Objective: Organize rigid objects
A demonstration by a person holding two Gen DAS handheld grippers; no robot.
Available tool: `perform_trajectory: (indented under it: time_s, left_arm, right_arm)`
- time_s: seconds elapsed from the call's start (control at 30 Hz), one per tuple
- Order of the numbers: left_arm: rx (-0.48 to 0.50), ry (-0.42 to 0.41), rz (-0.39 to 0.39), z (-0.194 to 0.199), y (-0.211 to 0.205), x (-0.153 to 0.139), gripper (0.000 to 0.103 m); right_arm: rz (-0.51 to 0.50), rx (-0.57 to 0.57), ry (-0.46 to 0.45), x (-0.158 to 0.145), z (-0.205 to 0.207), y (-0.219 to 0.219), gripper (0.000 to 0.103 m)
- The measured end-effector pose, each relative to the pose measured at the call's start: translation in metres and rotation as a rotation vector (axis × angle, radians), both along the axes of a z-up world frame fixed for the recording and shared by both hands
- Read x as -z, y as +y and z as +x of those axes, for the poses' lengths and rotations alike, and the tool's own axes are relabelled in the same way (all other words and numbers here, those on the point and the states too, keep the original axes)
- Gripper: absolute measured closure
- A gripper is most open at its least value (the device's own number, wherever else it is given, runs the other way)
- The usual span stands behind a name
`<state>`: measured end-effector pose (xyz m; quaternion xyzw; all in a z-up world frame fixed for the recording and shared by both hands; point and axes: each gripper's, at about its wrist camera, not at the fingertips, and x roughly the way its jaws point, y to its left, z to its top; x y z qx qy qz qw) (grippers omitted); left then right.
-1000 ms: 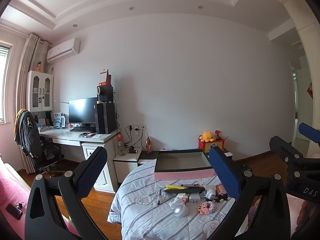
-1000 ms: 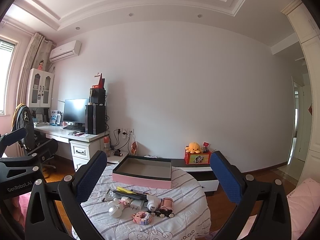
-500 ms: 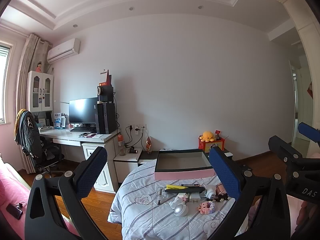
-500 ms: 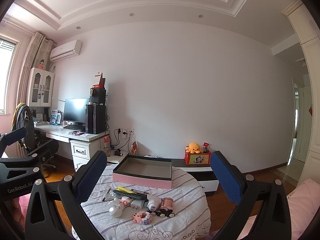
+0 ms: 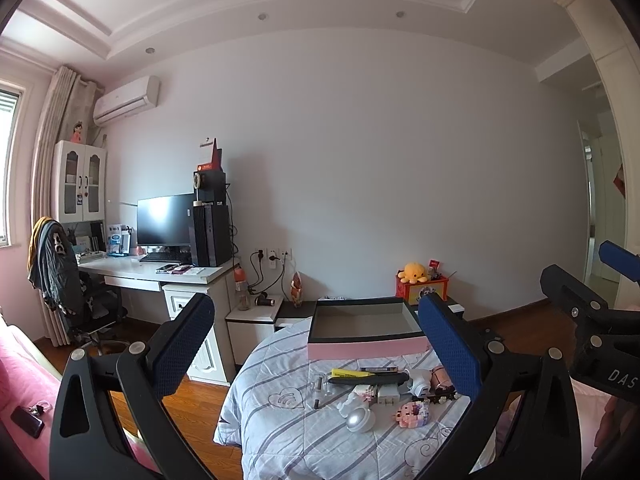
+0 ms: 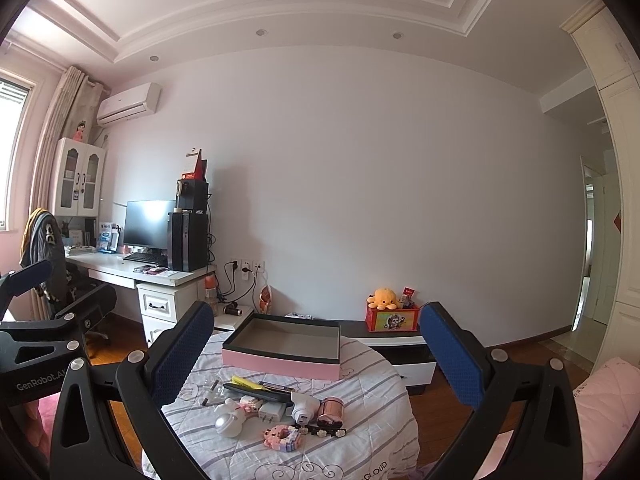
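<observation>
Evidently nothing is picked up yet: the left hand-held gripper [image 5: 316, 354] and the right hand-held gripper [image 6: 316, 354] both hover spread wide and empty, well back from the table [image 6: 372, 376]. The small rigid objects [image 6: 276, 408] lie clustered before the empty pink box [image 6: 280, 362], likely their destination.

both wrist views face table [image 5: 280, 420] from afar.

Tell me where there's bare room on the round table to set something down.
Free: inside the pink box, and the striped cover right of the copper tin. Crowded: the cluster in front of the box around the white dome light.
</observation>
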<state>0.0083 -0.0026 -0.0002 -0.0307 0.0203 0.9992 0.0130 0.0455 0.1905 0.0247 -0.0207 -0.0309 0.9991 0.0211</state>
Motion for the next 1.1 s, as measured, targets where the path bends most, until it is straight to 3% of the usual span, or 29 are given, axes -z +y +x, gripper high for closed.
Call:
perform_trajectory:
  time_s: [0.7, 1.1]
  left_arm:
    - [0.024, -0.004, 0.006, -0.039, 0.011, -0.002, 0.000]
    - [0.026, -0.047, -0.001, -0.076, 0.016, 0.006, 0.000]
  right_arm:
    - [-0.004, 0.030, -0.005, -0.004, -0.033, 0.015, 0.000]
    - [-0.017, 0.021, -0.046, 0.006, -0.071, 0.021, 0.000]
